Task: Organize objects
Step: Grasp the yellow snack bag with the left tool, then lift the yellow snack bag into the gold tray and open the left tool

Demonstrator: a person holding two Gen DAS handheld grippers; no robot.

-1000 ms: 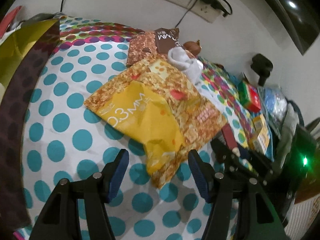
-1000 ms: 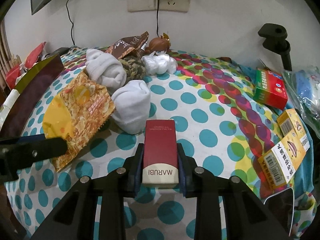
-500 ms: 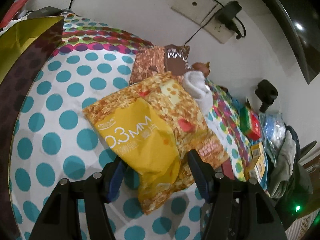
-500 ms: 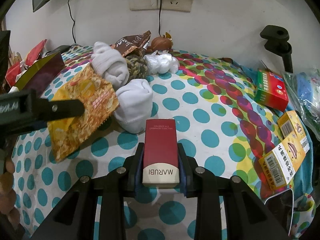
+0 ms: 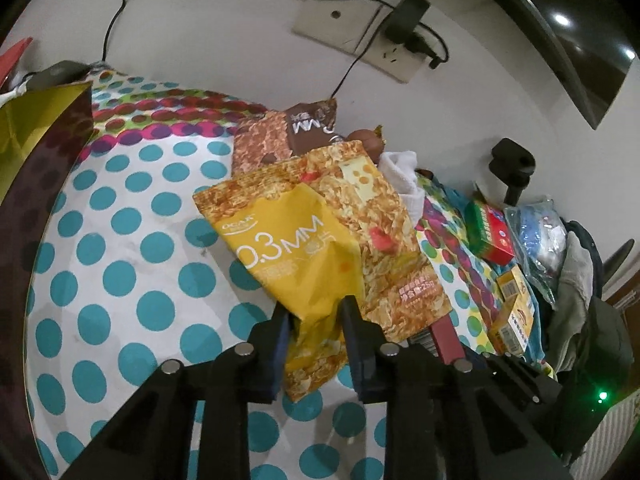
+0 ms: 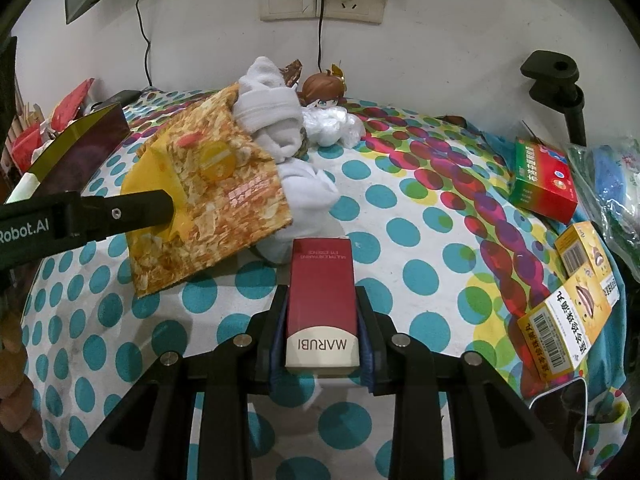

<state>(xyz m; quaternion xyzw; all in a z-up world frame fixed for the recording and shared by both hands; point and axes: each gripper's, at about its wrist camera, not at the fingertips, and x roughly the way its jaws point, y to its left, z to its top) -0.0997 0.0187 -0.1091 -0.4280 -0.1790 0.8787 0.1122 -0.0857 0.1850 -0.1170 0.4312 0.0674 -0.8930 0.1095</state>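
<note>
My left gripper (image 5: 314, 330) is shut on the lower corner of a yellow snack bag (image 5: 320, 240) and holds it lifted off the dotted tablecloth (image 5: 120, 264). In the right wrist view the bag (image 6: 216, 184) hangs tilted from the left gripper's fingers (image 6: 132, 212). My right gripper (image 6: 322, 320) is shut on a red MARUBI box (image 6: 322, 300), held just above the cloth. A brown snack bag (image 5: 288, 136) lies behind the yellow one.
White rolled socks (image 6: 272, 108) and a doll figure (image 6: 324, 90) sit at the back. A green-red box (image 6: 544, 184) and yellow boxes (image 6: 568, 304) lie at the right. A dark gold-lined box (image 5: 36, 148) stands at the left. The wall with a socket (image 6: 320, 0) is behind.
My left gripper moved forward over the yellow snack bag's corner, closed on it and raised it. The right gripper kept the red box almost still.
</note>
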